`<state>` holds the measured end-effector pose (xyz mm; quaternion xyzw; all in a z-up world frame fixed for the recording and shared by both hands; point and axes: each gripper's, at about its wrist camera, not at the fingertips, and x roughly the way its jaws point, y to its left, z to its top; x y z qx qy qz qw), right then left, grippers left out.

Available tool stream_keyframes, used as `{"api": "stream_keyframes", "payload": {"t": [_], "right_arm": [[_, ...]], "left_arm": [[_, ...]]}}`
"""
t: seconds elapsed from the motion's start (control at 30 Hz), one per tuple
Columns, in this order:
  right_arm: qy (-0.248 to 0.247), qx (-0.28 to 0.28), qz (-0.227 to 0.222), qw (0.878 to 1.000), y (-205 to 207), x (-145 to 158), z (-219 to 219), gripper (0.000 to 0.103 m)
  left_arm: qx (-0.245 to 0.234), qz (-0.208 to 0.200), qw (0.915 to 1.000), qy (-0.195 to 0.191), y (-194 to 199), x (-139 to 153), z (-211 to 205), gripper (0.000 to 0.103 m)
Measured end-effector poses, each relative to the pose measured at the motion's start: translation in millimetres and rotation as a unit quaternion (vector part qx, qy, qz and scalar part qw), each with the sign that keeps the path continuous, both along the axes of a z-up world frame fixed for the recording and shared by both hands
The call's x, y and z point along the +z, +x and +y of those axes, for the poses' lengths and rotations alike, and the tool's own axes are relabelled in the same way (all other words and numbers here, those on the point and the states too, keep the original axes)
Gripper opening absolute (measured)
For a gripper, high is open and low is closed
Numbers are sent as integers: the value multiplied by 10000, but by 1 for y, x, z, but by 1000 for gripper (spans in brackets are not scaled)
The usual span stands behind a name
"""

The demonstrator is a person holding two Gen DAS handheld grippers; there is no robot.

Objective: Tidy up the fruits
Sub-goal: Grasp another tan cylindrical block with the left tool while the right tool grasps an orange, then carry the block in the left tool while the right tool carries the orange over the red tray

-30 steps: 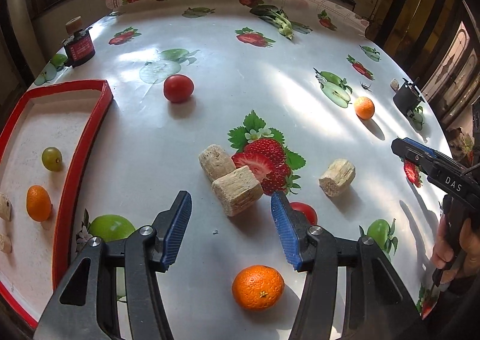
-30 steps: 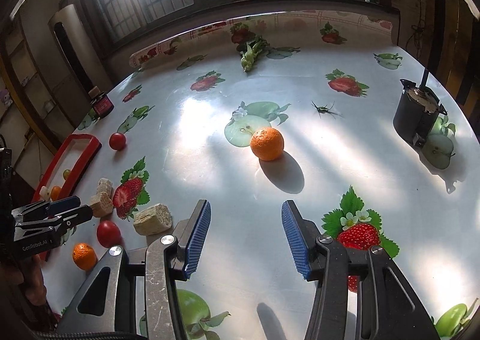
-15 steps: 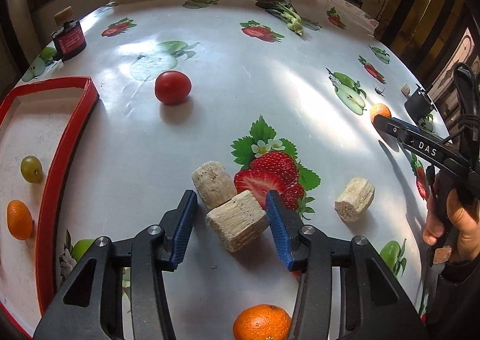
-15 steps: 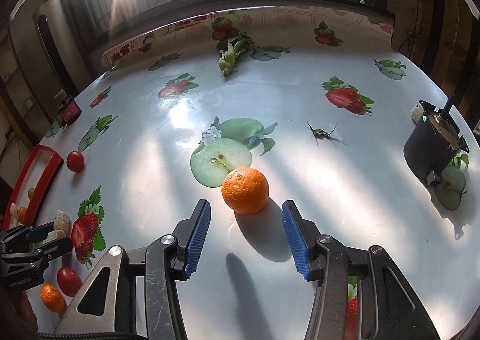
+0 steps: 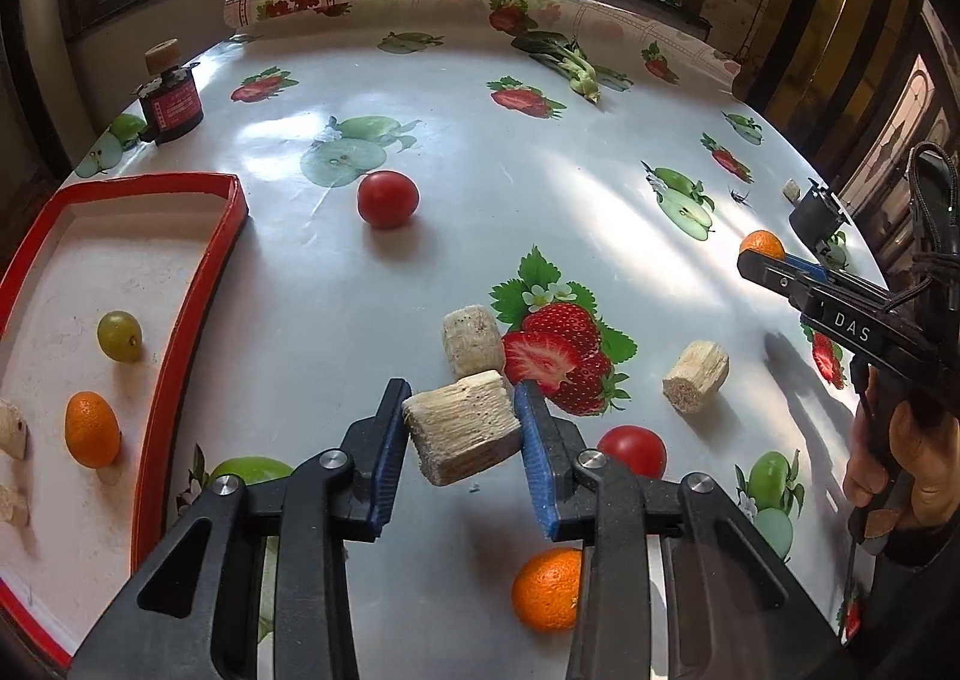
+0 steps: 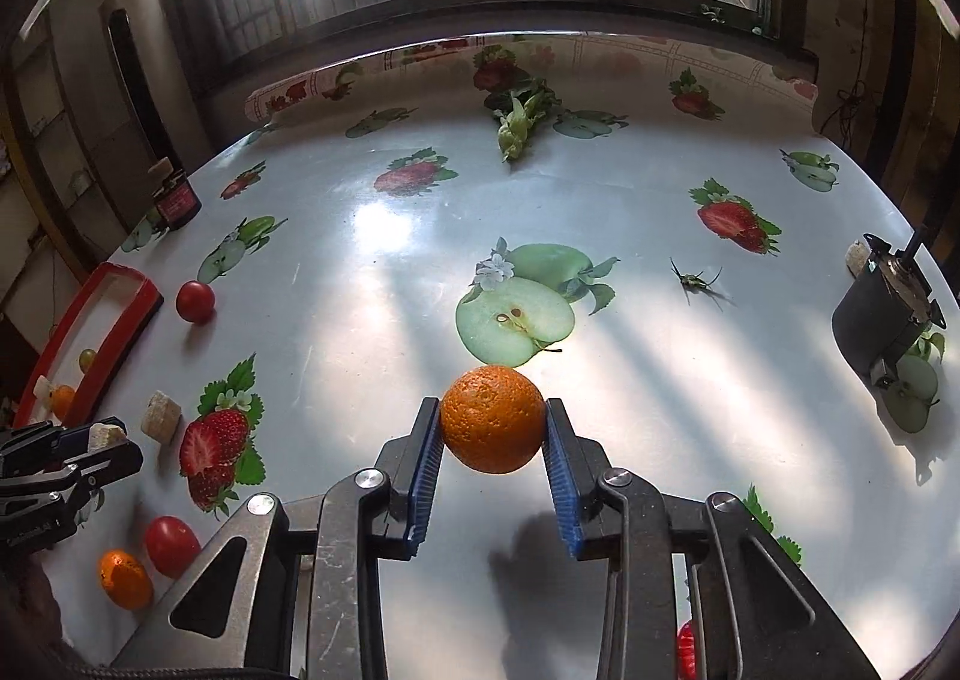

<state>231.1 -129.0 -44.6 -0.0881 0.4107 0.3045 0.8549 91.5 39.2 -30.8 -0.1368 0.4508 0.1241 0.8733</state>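
While both jaws closing: left hand-held gripper (image 5: 461,428) pinches pale chunk (image 5: 462,434), right hand-held gripper (image 6: 492,440) pinches orange (image 6: 492,419). Grasp step; next, carry both left to red tray (image 5: 198,284).

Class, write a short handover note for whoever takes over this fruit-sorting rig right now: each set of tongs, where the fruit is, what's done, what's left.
Left tongs: closing, pads against a pale fibrous chunk.
Right tongs: closing, pads against an orange.
Red tray: holds a green grape, a small orange fruit and pale pieces at its edge.
Loose on the table: two tomatoes, another orange, two more chunks.
Done: a few items trayed. Left: probably carry both held items over, then collect the rest.
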Motion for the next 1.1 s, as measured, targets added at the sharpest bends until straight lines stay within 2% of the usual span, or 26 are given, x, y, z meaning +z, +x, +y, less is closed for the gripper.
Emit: {"api": "stream_keyframes", "payload": {"t": [0.33, 0.73, 1.1], "right_arm": [[418, 629, -80, 9971, -64, 33, 22, 34], [452, 1198, -129, 9917, -116, 44, 60, 34], [425, 1534, -221, 9870, -146, 54, 90, 33]], "left_arm": [[254, -251, 9989, 297, -38, 24, 10, 33], [603, -472, 9947, 686, -83, 45, 25, 33], [915, -574, 9915, 725, -111, 49, 47, 33]]}}
